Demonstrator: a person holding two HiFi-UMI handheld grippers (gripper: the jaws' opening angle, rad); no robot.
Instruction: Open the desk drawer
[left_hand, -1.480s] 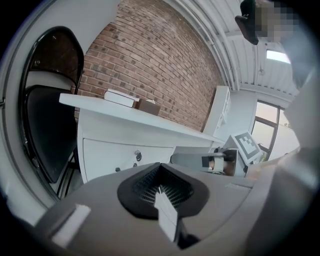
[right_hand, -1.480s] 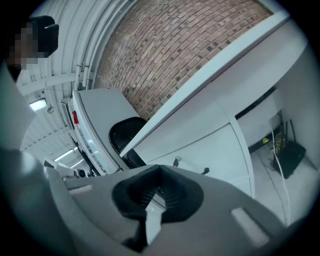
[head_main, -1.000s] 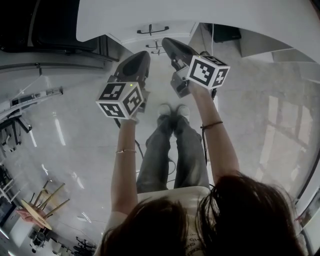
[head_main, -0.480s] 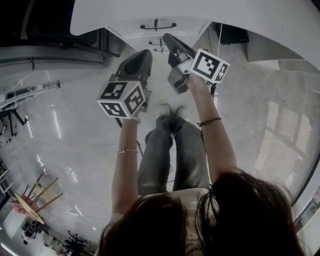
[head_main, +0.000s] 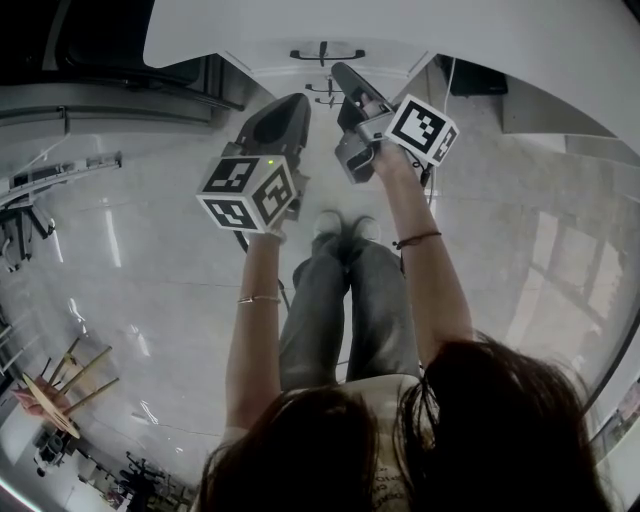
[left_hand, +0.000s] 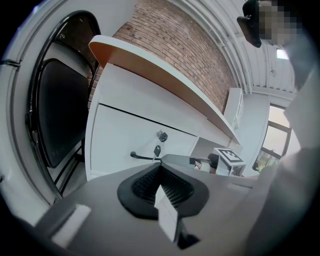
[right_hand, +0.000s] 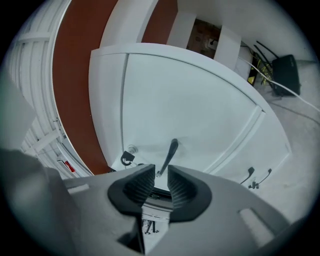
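Head view looks steeply down onto the drawer front (head_main: 375, 58). Left gripper view and right gripper view face it from nearby, low; all three share the drawer handle (head_main: 322, 52).

A glossy pale grey floor (head_main: 130, 290) mirrors long streaks of light and bright window-shaped patches. A red-brown brick wall (left_hand: 185, 45) rises at the back, with a black metal folding chair (left_hand: 55, 110) near it. A tall daylit window (left_hand: 274, 142) shows greenery. A wooden stool with splayed legs (head_main: 65, 395) sits far off
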